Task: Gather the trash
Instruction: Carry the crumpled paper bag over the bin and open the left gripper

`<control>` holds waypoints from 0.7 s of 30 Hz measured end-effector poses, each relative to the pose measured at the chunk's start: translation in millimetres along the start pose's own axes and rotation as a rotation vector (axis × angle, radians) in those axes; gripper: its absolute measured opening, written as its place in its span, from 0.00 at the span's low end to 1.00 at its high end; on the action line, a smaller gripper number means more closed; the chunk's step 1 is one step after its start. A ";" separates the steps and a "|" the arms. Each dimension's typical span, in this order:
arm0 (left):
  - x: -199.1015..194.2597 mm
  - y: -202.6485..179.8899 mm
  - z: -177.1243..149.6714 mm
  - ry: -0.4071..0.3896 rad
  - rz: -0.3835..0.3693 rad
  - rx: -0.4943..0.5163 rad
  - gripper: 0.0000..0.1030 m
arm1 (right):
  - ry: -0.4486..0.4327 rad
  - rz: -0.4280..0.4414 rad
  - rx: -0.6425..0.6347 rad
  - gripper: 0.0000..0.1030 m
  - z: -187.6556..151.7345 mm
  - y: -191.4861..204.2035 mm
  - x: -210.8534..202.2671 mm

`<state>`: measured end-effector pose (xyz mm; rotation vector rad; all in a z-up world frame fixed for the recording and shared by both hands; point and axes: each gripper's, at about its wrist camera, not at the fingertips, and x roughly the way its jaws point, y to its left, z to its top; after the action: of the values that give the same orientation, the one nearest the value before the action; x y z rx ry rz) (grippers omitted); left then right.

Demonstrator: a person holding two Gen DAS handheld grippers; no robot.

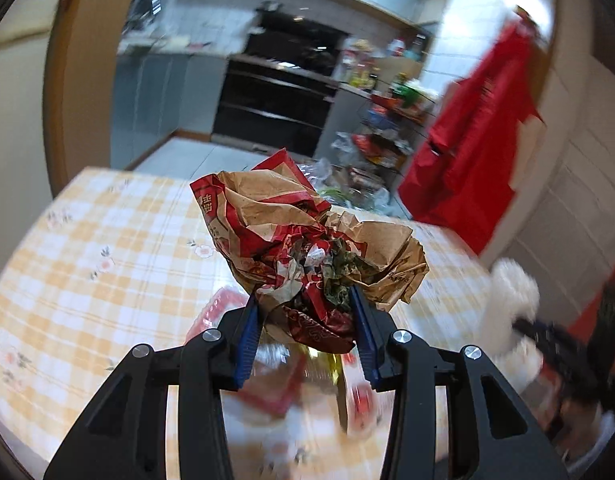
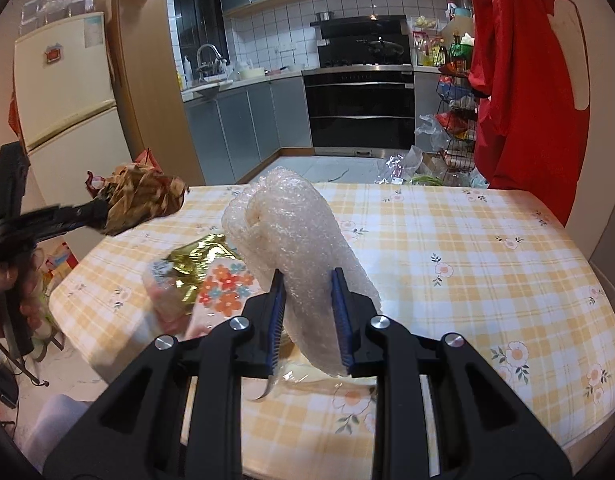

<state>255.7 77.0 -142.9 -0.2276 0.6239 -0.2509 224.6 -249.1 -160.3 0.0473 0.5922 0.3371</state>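
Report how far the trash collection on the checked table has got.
Done: nothing visibly binned; no bin in view. In hand: the left claw is shut on a crumpled paper wad, the right claw on a bubble wrap roll, both lifted. Left: the gold foil wrapper and flowered packet on the table.

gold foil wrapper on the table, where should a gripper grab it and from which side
The gold foil wrapper lies flat and crumpled on the checked tablecloth, partly under the flowered packet. Probably best to pinch its raised, crinkled far edge from above, jaws across a fold, coming from the side away from that packet. Both grippers are full now.
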 end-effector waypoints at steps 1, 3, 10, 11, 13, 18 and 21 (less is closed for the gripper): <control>-11.5 -6.9 -6.2 0.001 -0.004 0.036 0.40 | -0.005 0.004 -0.002 0.25 -0.8 3.5 -7.2; -29.1 -18.8 -19.9 0.006 -0.015 0.090 0.40 | -0.011 0.013 -0.004 0.25 -3.7 10.8 -20.7; -79.6 -50.2 -89.0 0.082 -0.111 0.166 0.40 | -0.034 0.033 -0.011 0.25 -18.3 33.6 -62.8; -84.0 -52.9 -102.0 0.108 -0.126 0.157 0.40 | -0.035 0.034 -0.014 0.25 -21.9 37.2 -69.3; -88.2 -56.8 -121.8 0.154 -0.147 0.134 0.40 | -0.038 0.036 -0.015 0.25 -26.9 42.1 -78.4; -88.6 -58.5 -168.0 0.294 -0.205 0.022 0.40 | -0.048 0.045 -0.002 0.25 -38.2 51.2 -101.4; -85.5 -61.2 -186.6 0.360 -0.225 -0.023 0.41 | -0.053 0.045 -0.006 0.25 -42.4 56.1 -112.3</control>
<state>66.8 19.7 -226.0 -0.2776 0.9596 -0.5089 97.1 -234.8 -127.1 0.0636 0.5383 0.3801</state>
